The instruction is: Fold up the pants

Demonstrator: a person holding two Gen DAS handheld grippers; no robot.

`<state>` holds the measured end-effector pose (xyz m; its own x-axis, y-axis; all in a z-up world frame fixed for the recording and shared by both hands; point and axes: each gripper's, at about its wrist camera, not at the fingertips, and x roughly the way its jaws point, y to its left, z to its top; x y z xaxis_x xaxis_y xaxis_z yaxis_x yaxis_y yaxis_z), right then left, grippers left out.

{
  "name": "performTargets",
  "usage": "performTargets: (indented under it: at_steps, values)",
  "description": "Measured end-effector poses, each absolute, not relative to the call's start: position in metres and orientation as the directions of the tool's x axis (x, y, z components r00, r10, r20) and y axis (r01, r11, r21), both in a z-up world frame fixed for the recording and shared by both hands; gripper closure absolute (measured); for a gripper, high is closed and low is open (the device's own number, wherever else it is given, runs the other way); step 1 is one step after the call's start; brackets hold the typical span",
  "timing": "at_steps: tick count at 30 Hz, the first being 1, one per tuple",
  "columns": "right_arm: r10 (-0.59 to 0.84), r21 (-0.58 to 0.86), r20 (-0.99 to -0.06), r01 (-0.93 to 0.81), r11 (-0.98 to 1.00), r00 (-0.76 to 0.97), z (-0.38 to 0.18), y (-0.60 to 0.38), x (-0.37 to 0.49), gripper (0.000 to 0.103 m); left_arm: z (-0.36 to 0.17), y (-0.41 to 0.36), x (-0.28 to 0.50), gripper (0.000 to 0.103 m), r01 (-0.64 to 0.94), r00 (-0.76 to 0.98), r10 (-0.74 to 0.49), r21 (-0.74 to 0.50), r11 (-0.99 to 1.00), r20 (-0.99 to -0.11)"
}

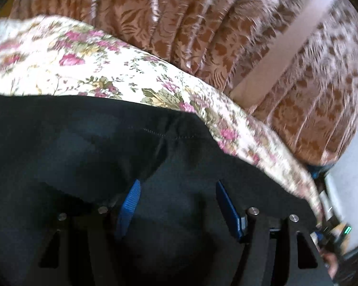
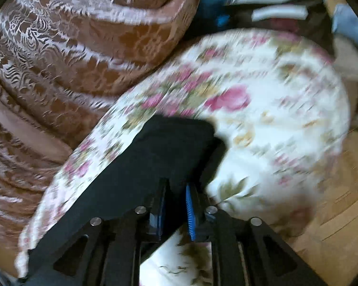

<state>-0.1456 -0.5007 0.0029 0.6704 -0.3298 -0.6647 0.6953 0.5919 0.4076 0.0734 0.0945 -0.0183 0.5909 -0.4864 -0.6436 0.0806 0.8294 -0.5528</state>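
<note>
**Folding one pair of black pants on a floral sheet**

Lying on a floral sheet [image 1: 88, 66], one pair of black pants [image 1: 107, 143] fills the lower half of the left wrist view. The cloth is matte and soft, with a stitched seam and a rounded fold running across it. The sheet is cream, printed with pink roses and green leaves, and it covers a bed; its far edge meets a brown curtain [image 1: 169, 19] of glossy damask hanging in deep vertical pleats.

The left claw [image 1: 176, 190] stands open over the pants: its two ribbed blue pads [image 1: 131, 197] are well apart, dark cloth lies between them, and neither pad presses on it.

From the right wrist, a flat end of the pants [image 2: 169, 143], with a rounded corner, reaches out over the sheet [image 2: 274, 119]. The right claw [image 2: 175, 190] is nearly closed, its two blue pads [image 2: 191, 209] pinching the edge of the black cloth. That view is blurred. A wooden floor [image 2: 341, 214] shows beyond the sheet's right edge.
</note>
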Motion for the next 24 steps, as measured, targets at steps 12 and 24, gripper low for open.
performTargets:
  at_steps: [12, 24]
  values:
    - [-0.218, 0.224, -0.512, 0.375, 0.9, 0.831, 0.065, -0.385, -0.096, 0.076, 0.005, 0.082, 0.1, 0.029, 0.098, 0.687, -0.32, -0.353, 0.93, -0.652]
    - [0.475, 0.413, -0.625, -0.254, 0.875, 0.62, 0.033, -0.188, 0.061, 0.076, -0.005, 0.099, 0.078, 0.025, 0.028, 0.781, -0.248, -0.365, 0.93, -0.574]
